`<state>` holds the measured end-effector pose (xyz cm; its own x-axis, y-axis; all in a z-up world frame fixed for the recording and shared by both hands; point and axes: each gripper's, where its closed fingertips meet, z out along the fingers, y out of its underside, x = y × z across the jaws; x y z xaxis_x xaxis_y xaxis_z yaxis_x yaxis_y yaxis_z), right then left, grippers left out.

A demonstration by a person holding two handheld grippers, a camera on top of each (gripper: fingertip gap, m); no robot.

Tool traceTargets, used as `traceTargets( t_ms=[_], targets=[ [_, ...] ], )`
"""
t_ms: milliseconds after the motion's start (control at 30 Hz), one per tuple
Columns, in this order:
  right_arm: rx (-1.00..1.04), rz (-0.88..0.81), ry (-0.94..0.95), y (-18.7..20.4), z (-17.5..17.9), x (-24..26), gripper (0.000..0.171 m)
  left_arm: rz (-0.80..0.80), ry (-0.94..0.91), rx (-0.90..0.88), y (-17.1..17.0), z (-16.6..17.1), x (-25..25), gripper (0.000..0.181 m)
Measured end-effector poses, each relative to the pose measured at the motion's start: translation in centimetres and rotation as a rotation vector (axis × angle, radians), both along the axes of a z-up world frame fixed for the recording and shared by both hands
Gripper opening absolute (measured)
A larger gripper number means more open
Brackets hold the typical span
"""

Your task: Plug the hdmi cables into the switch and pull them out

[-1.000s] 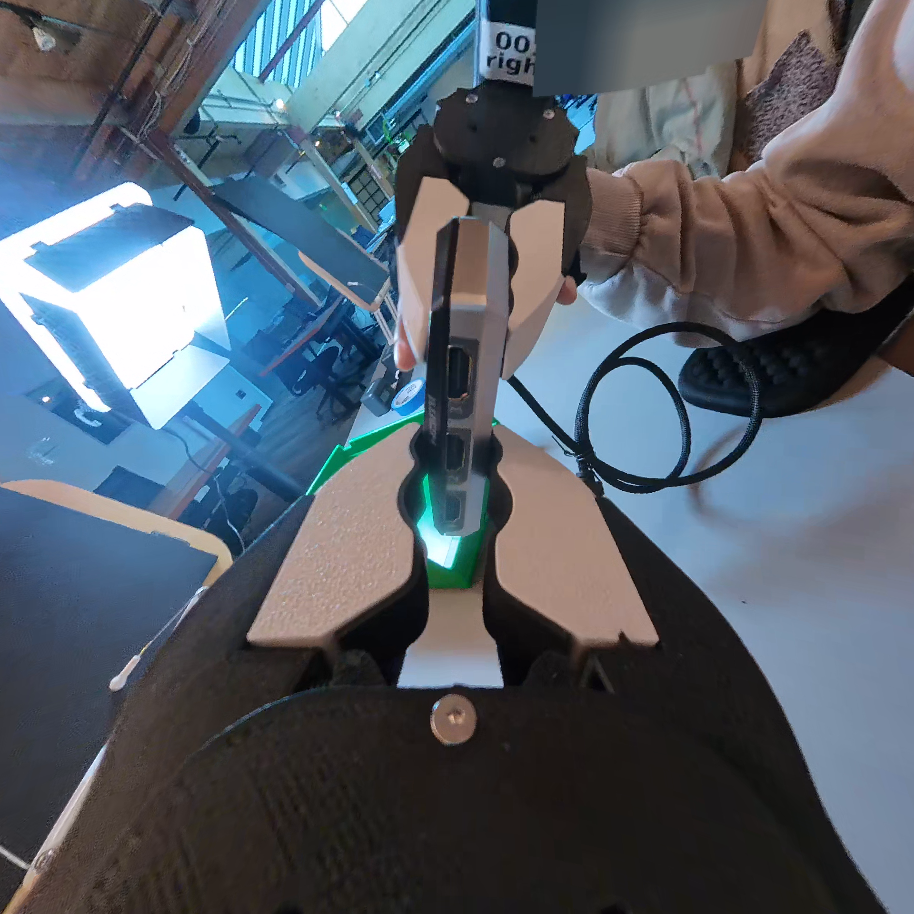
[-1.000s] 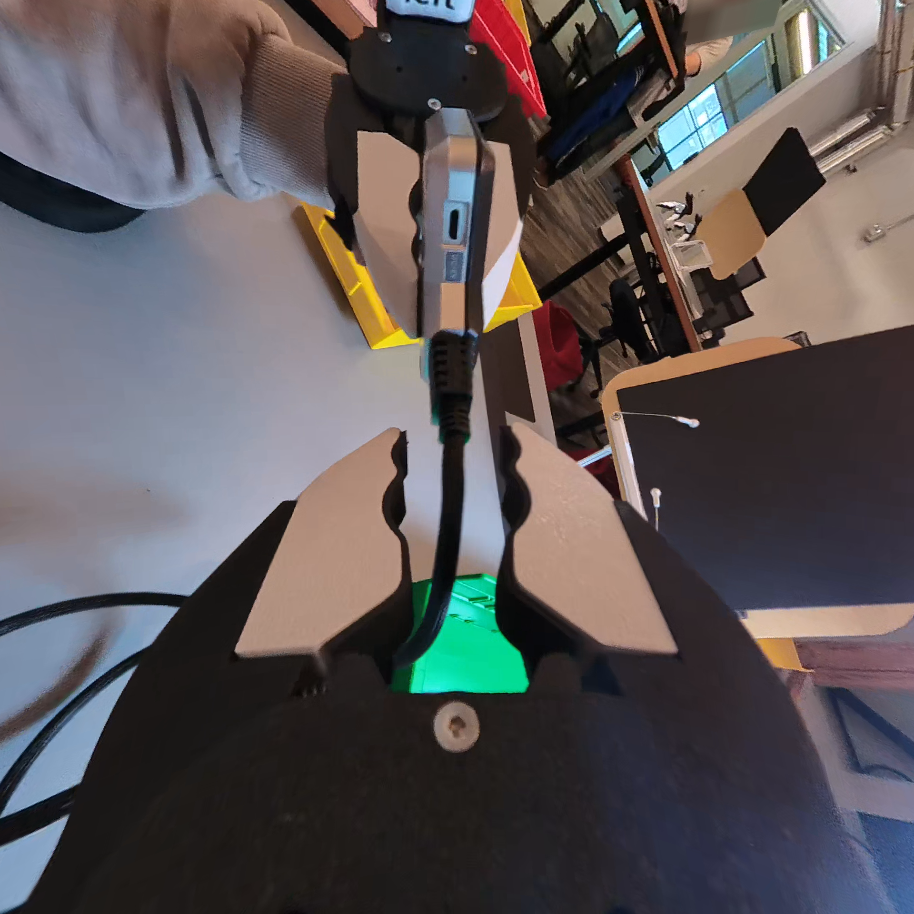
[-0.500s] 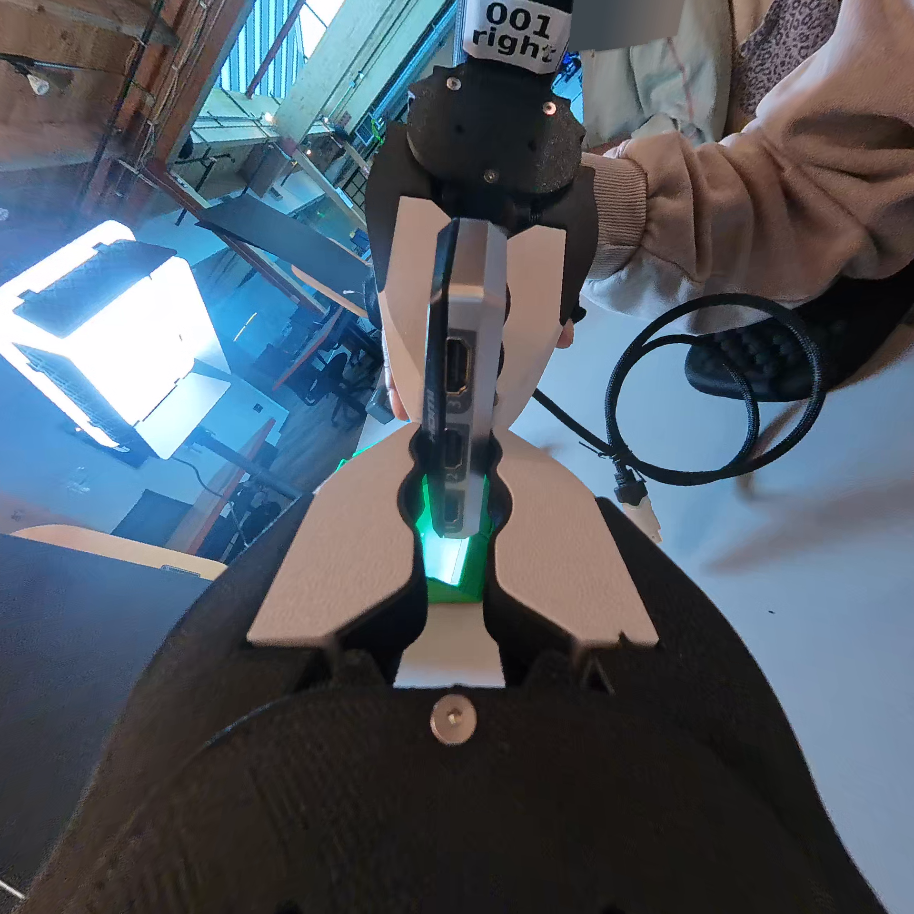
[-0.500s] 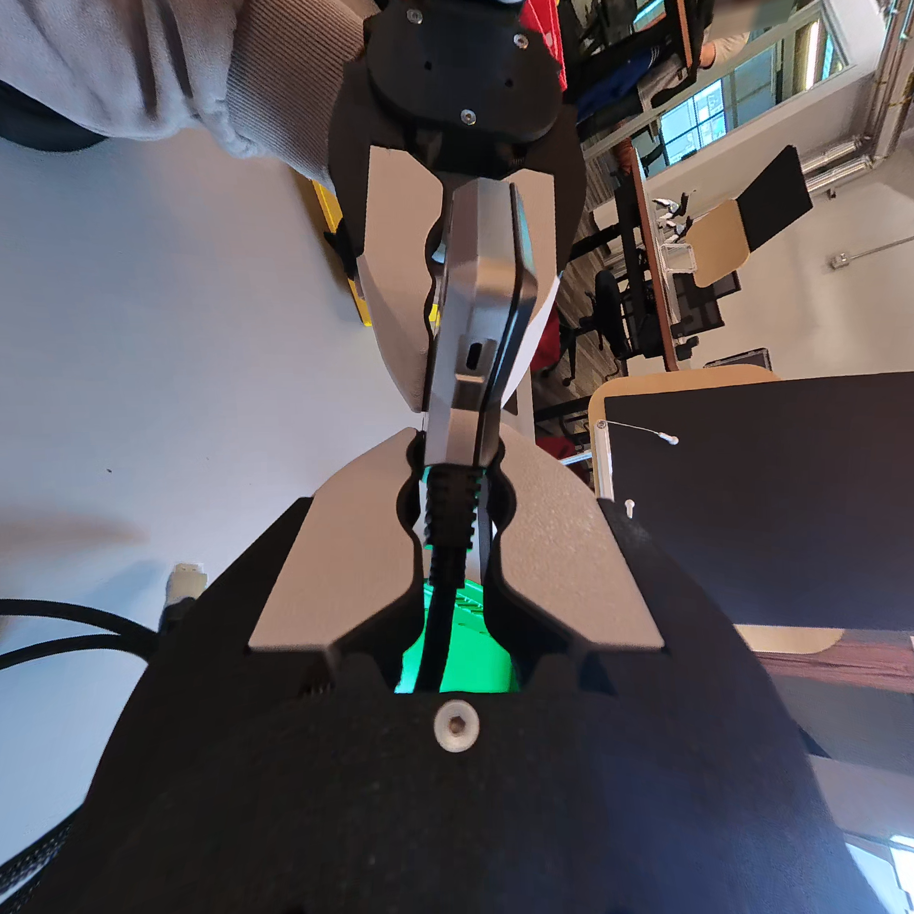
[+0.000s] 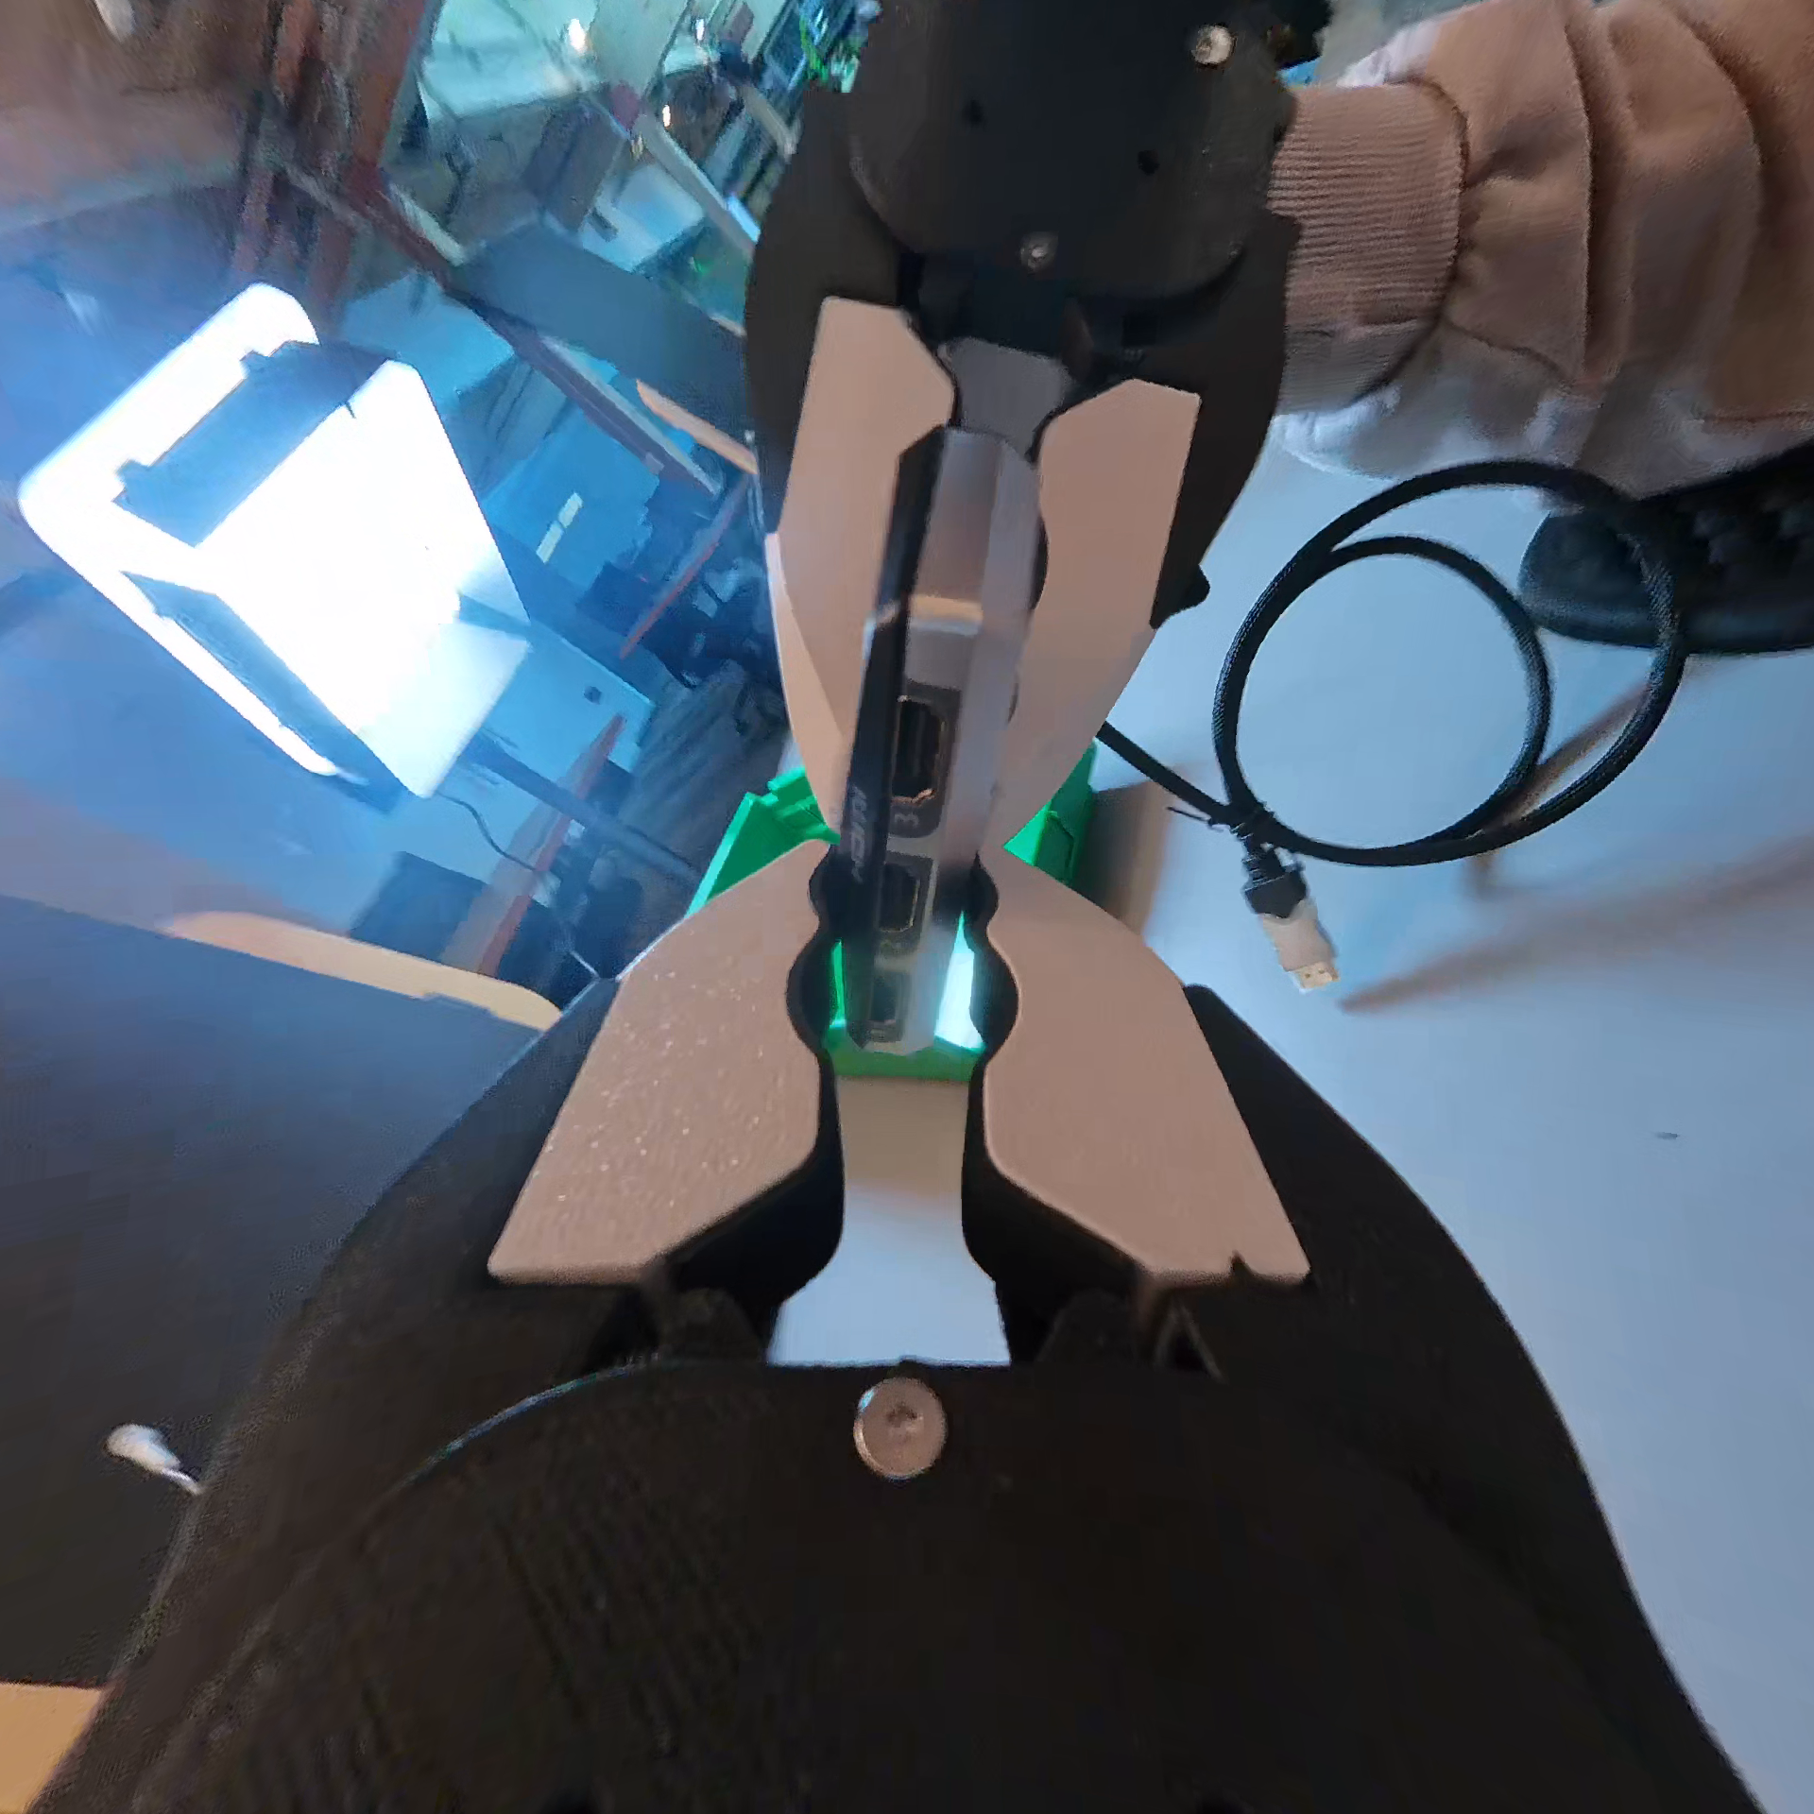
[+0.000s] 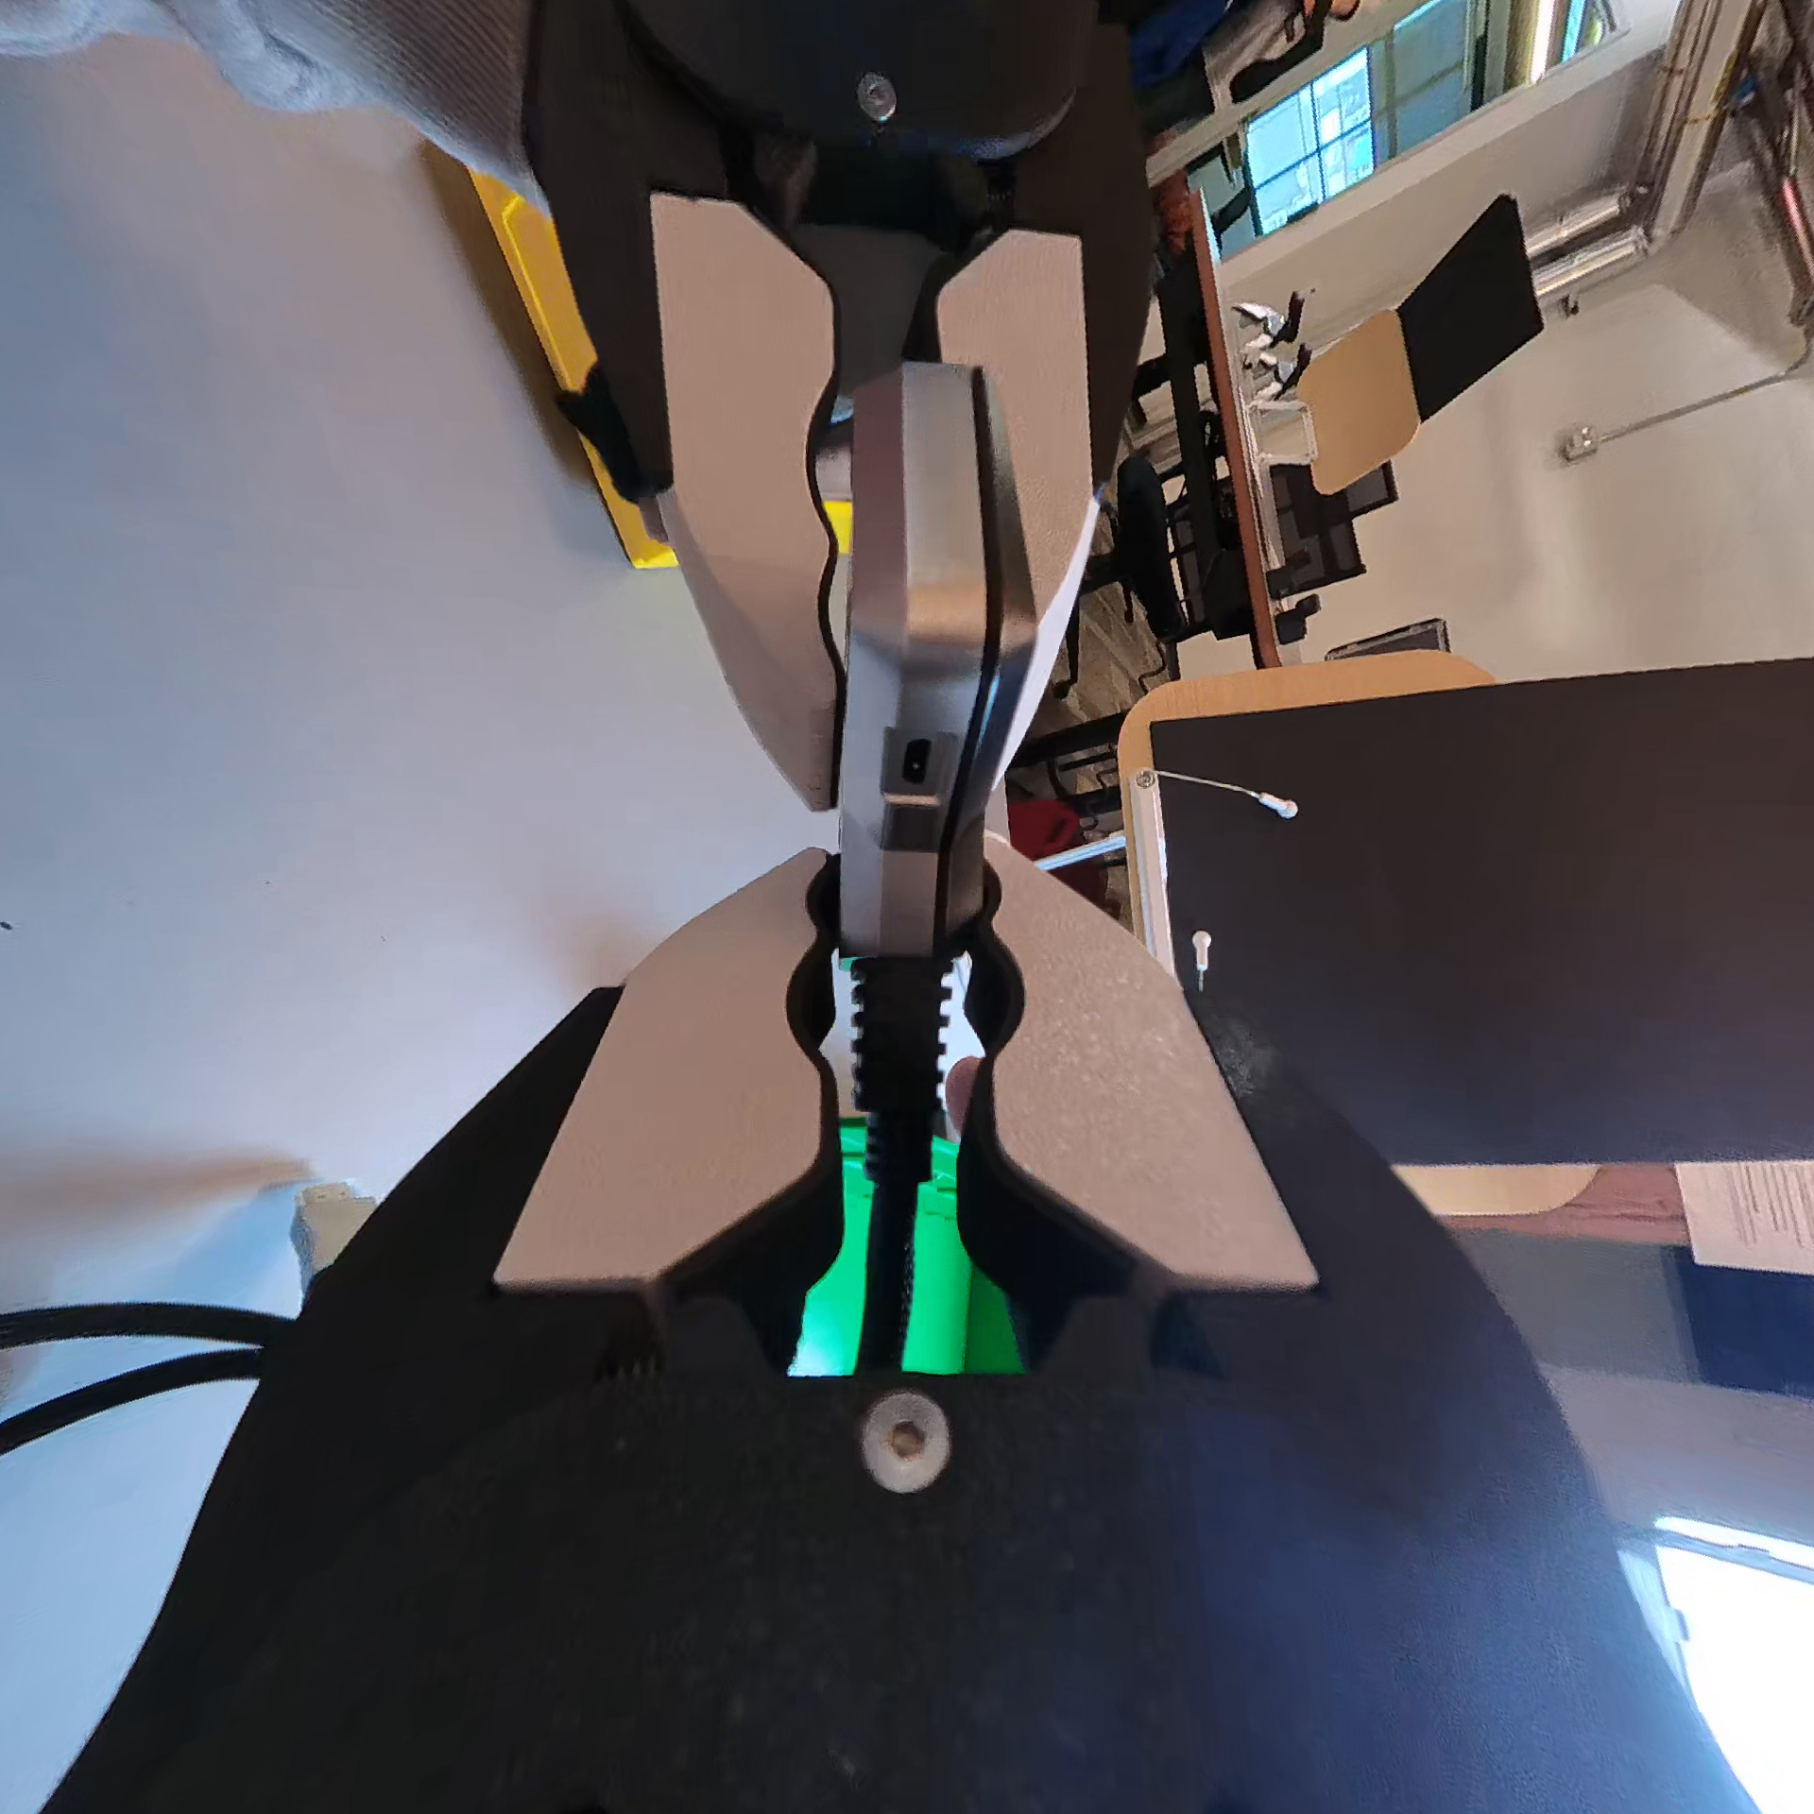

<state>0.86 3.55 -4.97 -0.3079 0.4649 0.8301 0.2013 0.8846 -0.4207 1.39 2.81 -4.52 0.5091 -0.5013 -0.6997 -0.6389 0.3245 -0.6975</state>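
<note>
Switch (image 5: 967, 628) is held in the air above the worktop (image 5: 1472, 1227), clamped edge-on at both ends so it cannot twist. Left hand-held gripper (image 5: 903, 883) is closed on its port end, three ports facing the camera, all unplugged. Right hand-held gripper (image 6: 903, 874) is closed on the opposite end, where a black cable (image 6: 893, 1060) is plugged in and runs between its fingers. A loose coiled cable (image 5: 1423, 687) hangs right of the switch with its plug (image 5: 1301, 937) free, probably next to go in.

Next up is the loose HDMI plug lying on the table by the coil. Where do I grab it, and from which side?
Probably the pale plug body, between the black strain relief and the gold tip. It lies flat on the table, so come from above with the fingers across its two long edges, leaving the tip free for the port.
</note>
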Motion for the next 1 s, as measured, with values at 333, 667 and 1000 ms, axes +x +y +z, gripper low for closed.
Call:
traceTargets(
  t_ms=[333,667,1000],
  targets=[
    [-0.131,-0.158,0.138,5.9,3.0,1.2,0.023,0.379,-0.467,0.118,-6.2,10.6,-16.2,0.028],
    [-0.137,-0.171,0.129,6.3,2.2,0.6,0.023,1.121,-0.287,-0.382,-9.0,-2.9,-32.5,0.035],
    [-0.147,-0.165,0.123,6.4,2.1,0.6,0.023,1.264,-0.217,-0.681,-8.1,-12.2,-35.7,0.036]
  ],
)
